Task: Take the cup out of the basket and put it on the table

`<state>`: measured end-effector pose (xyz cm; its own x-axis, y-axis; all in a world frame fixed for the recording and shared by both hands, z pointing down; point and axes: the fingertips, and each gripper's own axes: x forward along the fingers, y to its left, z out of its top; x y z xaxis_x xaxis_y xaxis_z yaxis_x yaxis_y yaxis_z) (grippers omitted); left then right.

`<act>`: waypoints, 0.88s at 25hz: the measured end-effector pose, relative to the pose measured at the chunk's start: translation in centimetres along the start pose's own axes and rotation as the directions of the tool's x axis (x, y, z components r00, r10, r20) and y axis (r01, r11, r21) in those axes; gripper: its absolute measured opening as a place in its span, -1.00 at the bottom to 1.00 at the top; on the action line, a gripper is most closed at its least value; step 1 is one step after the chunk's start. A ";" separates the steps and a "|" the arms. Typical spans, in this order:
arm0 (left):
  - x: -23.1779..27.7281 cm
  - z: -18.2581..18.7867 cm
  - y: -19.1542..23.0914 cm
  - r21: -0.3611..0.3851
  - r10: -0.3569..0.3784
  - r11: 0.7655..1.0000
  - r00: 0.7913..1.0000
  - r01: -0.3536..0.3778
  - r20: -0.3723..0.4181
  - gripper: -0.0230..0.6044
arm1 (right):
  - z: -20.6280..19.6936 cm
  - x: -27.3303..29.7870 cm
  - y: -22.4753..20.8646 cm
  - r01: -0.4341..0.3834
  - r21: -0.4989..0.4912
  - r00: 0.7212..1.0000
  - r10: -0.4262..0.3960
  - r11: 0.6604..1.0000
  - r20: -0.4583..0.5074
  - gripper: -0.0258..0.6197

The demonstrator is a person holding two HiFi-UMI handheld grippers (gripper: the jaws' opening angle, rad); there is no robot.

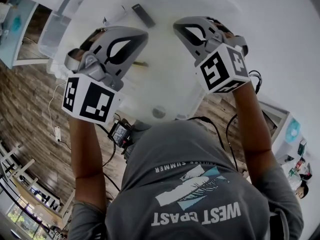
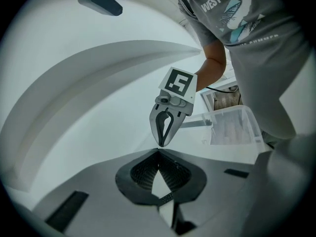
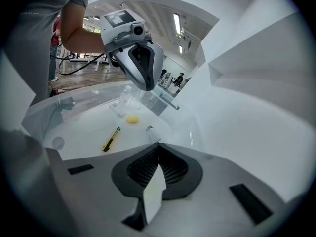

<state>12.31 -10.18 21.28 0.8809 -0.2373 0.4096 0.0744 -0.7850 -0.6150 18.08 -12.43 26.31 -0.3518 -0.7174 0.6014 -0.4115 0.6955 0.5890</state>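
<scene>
Both pairs of jaws are clenched tip to tip with nothing between them, on the left gripper (image 2: pixel 159 152) and on the right gripper (image 3: pixel 158 143). Just beyond the right tips a small clear thing (image 3: pixel 148 131) lies on the white table (image 3: pixel 74 127); it is too small to tell if it is the cup. Left of it lies a yellow-black cutter (image 3: pixel 111 138), and farther off a yellow lump (image 3: pixel 132 118). The clear basket (image 2: pixel 232 126) stands beyond the left gripper; what is inside it I cannot tell.

Grey tee (image 1: pixel 200 184) w/ white print; grey left gripper (image 1: pixel 145 34), right gripper (image 1: pixel 175 26), b&w marker cubes (image 1: pixel 90 99).
</scene>
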 end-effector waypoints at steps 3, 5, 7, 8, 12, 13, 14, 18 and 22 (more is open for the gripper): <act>1.0 -0.4 -0.4 -0.014 -0.047 0.999 0.999 0.047 -0.008 -0.90 | -1.0 1.1 0.3 -0.036 0.011 0.999 0.036 0.999 -0.033 -0.88; 1.7 -0.6 -0.8 -0.025 -0.079 0.997 0.997 0.078 -0.012 -0.90 | -1.5 1.8 0.6 -0.061 0.016 0.997 0.062 0.998 -0.054 -0.88; 2.4 -0.6 -1.2 -0.036 -0.106 0.994 0.994 0.105 -0.014 -0.90 | -2.3 2.3 0.8 -0.081 0.019 0.993 0.083 0.996 -0.081 -0.88; 2.8 -0.5 -1.4 -0.040 -0.117 0.992 0.993 0.116 -0.016 -0.89 | -2.7 2.4 0.9 -0.092 0.023 0.991 0.094 0.995 -0.097 -0.88; 3.9 -1.2 -1.5 -0.062 -0.158 0.986 0.987 0.156 -0.022 -0.89 | -4.2 4.0 1.3 -0.147 0.057 0.974 0.154 0.988 -0.165 -0.84; 4.1 -1.3 -1.4 -0.068 -0.166 0.984 0.986 0.165 -0.022 -0.89 | -4.7 4.4 1.5 -0.162 0.069 0.968 0.172 0.984 -0.185 -0.83; 4.4 -1.3 -1.4 -0.074 -0.175 0.982 0.984 0.173 -0.022 -0.89 | -5.3 4.7 1.6 -0.176 0.082 0.960 0.190 0.981 -0.207 -0.81; 5.6 -1.3 -1.7 -0.098 -0.232 0.969 0.972 0.228 -0.039 -0.89 | -8.1 5.5 2.4 -0.232 0.137 0.918 0.263 0.963 -0.296 -0.71; 6.9 -3.1 -2.0 -0.117 -0.284 0.954 0.957 0.275 -0.066 -0.89 | -10.4 7.8 3.5 -0.289 0.185 0.867 0.339 0.939 -0.365 -0.67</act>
<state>16.77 -12.01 27.37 0.7906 -0.0419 0.6109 0.2588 -0.8813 -0.3954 22.61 -15.19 38.67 -0.1373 -0.3714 0.9183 -0.4401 0.8534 0.2793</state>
